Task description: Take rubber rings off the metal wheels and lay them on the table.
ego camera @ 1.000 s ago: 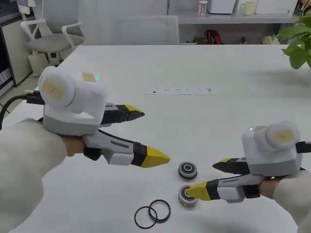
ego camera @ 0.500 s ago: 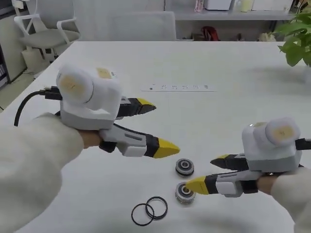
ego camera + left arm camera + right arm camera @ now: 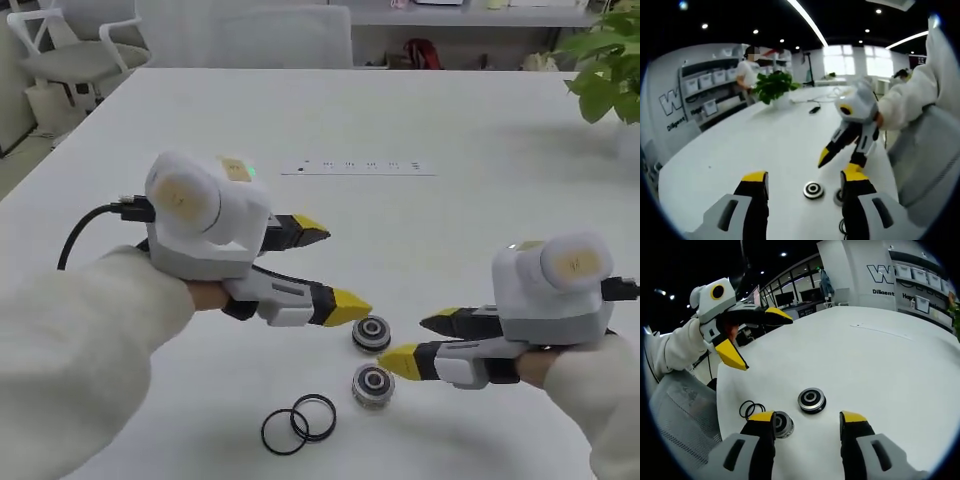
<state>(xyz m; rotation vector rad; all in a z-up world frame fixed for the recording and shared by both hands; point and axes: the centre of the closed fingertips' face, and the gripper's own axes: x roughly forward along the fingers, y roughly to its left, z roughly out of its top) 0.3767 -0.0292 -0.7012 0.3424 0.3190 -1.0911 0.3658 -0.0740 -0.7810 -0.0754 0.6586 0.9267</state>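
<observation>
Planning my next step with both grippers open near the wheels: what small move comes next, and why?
Probably ease the right gripper forward so its open jaws straddle the farther wheel. In the right gripper view that wheel lies straight ahead between the jaws, and its dark rim suggests a rubber ring still on it. Two rings already lie on the table.
</observation>
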